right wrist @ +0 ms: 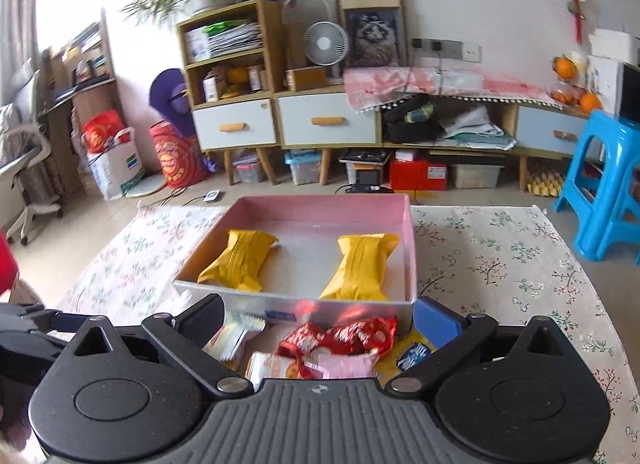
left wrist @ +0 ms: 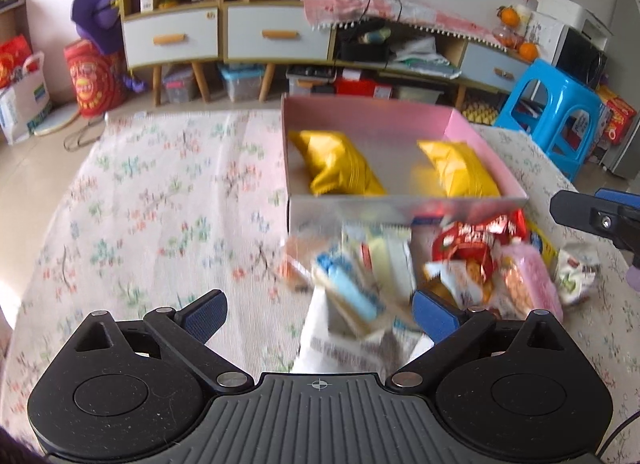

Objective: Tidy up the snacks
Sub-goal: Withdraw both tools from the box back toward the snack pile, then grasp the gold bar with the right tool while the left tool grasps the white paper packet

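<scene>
Both tools, left (left wrist: pixel 318 314) and right (right wrist: pixel 318 318), gape empty; two yellow packets (right wrist: pixel 236 260) (right wrist: pixel 360 268) lie in one pink box (right wrist: pixel 320 208).

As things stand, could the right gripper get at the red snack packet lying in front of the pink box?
Probably yes. The right gripper has its jaws open, and the red snack packet lies atop the pile just ahead of them, uncovered. The pink box stands behind it, not across the approach.
</scene>
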Demonstrator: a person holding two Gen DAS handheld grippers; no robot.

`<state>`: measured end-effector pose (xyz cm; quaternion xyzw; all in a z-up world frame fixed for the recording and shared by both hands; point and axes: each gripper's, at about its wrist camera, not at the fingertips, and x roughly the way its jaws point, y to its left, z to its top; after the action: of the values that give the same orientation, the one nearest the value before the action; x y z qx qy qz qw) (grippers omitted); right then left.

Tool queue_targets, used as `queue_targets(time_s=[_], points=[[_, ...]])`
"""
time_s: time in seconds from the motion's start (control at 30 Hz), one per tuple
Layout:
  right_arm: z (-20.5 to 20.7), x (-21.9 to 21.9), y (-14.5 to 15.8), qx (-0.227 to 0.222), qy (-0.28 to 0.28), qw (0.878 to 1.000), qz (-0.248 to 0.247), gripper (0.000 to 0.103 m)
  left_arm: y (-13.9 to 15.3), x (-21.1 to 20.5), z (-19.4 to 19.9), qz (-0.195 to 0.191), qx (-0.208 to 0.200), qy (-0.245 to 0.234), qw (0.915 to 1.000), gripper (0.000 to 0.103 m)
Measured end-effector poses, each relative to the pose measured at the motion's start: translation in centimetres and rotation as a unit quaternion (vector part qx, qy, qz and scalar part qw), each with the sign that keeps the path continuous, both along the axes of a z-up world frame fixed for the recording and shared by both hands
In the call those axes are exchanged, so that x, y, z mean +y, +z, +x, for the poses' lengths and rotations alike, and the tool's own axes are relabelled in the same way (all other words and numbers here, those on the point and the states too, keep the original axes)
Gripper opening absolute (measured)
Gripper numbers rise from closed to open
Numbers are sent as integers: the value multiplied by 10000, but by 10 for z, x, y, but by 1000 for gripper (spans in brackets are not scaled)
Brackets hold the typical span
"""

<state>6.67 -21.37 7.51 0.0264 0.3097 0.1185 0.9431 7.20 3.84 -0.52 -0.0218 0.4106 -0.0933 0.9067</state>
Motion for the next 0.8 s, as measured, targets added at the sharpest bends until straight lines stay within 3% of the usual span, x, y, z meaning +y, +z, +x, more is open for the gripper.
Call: queue_targets(time_s=[0.33,0.47,0.67,0.8], points=[[-25,20,-15,-112,642,9972,-353,93,-12,8,-19,-392,225,43,9990,100],[-33,36,-23,-50,1093,9921,-620,93,-18,19,-22,-643,431,321,9965,98],[-38,57,-34,56,1541,9840,-889,91,-25,38,-15,-1483,925,753,9817,92],[-37,68,-42,221,1756,9793,-986,84,-36,40,-12,-1818,1240,863,9717,79]])
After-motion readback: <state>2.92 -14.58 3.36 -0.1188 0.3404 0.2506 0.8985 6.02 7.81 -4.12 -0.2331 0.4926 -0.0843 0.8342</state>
